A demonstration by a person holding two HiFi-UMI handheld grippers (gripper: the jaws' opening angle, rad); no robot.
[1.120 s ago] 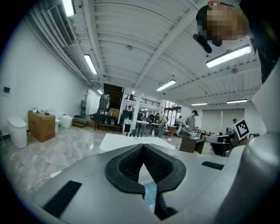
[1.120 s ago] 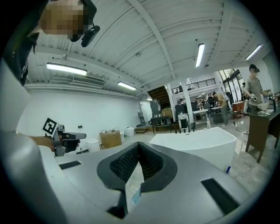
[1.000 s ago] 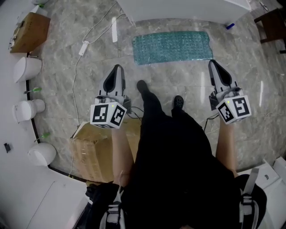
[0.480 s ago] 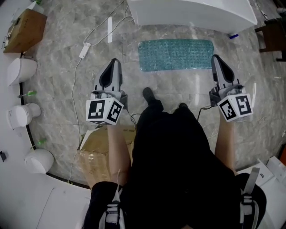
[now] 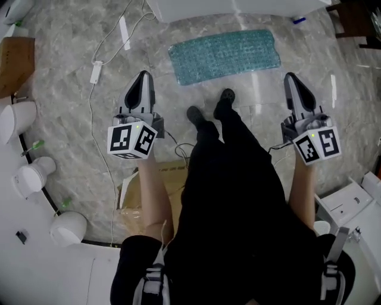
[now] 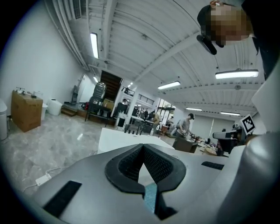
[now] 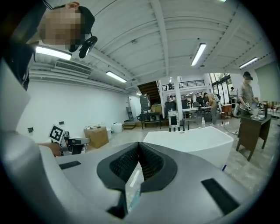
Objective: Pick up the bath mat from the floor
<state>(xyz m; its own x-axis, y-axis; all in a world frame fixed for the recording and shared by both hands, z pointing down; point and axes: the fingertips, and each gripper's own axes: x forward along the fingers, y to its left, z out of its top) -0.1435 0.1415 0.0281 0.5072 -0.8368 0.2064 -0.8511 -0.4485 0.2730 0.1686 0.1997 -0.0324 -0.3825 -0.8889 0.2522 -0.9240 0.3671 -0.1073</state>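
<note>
- One grey marbled stone floor [image 5: 71, 137] fills the head view and carries everything else
- One long white bathtub [image 5: 238, 7] runs along the top edge of that view; it also stands beyond the jaws in both gripper views
- One person in dark clothing [image 5: 238, 208] stands in the middle, with two black shoes [image 5: 193, 114] pointing toward the tub
- One teal, bumpy rectangular bath mat [image 5: 223, 55] lies flat on the floor just beside the tub, ahead of the shoes and apart from both grippers; nothing touches it
- One brown cardboard box [image 5: 134, 196] sits on the floor under the left forearm, and a second brown box [image 5: 13, 62] lies at the left edge
- The left gripper [image 5: 143, 77], grey with a marker cube behind it, is held above the floor to the left of the mat; its own view shows the ribbed black pads [image 6: 131, 164] pressed together at the tips, clenched on nothing, with a sliver of teal mat showing in the gap beneath them
- The right gripper [image 5: 292, 78] is held to the right of the mat, level with the left one; its pads [image 7: 151, 164] likewise meet at the tips and grasp nothing
- One thin white cable [image 5: 89, 119] with a small white block [image 5: 96, 71] trails across the floor to the left of the left gripper
</note>
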